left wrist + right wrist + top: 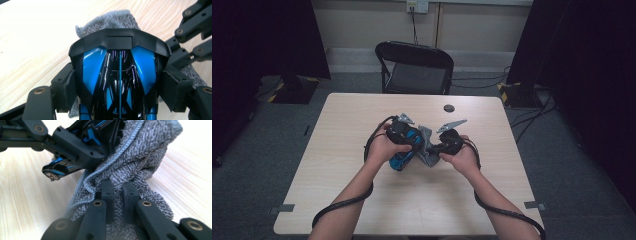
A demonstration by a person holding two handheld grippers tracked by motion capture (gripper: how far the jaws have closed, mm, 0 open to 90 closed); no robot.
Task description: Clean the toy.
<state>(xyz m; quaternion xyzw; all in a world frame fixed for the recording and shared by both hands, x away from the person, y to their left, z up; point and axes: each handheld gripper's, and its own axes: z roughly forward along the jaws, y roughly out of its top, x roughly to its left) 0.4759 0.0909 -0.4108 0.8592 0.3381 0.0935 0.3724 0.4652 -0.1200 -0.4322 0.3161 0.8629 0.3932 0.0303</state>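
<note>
Table [362,200]: pale wood, seen from above, with two forearms reaching in from the near edge.
Toy car [119,75]: blue and black, held near the middle of the table.
Left gripper [404,150]: jaws spread wide and clamped on the toy car's two sides.
Cloth [130,167]: grey towelling, bunched against the toy car, on the side toward the right gripper.
Right gripper [117,192]: jaws nearly together, pinching a fold of the cloth.
Small dark disc [449,108]: on the table beyond the toy car, well apart.

No legible text, labels or numbers anywhere. The blue toy car [56,170] has a small round emblem at its tip, too blurred to read.
</note>
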